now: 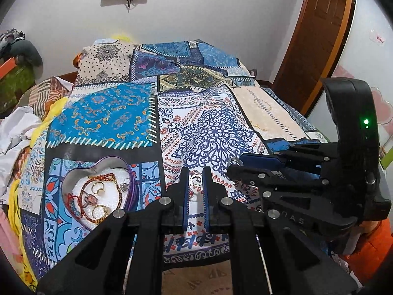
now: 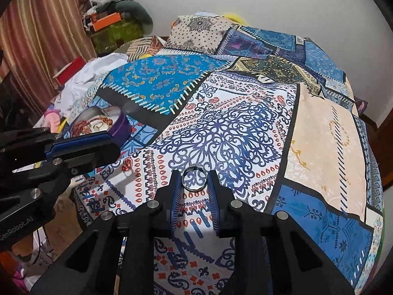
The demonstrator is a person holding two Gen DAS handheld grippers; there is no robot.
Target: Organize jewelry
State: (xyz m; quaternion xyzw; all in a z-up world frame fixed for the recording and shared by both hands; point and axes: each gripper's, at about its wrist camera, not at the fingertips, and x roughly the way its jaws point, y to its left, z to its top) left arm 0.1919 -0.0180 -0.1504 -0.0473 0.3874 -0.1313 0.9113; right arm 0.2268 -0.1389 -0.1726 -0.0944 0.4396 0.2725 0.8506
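The silver ring [image 2: 194, 179] lies on the patterned bedspread [image 2: 319, 127] between the right tool's [image 2: 194, 184] parted fingers, seemingly not gripped. The left tool [image 1: 195, 181], narrowly open, frames a small silvery piece [image 1: 195, 180]; whether it pinches it, I cannot tell. The heart-shaped tin [image 1: 115, 162] of jewelry sits to the left.
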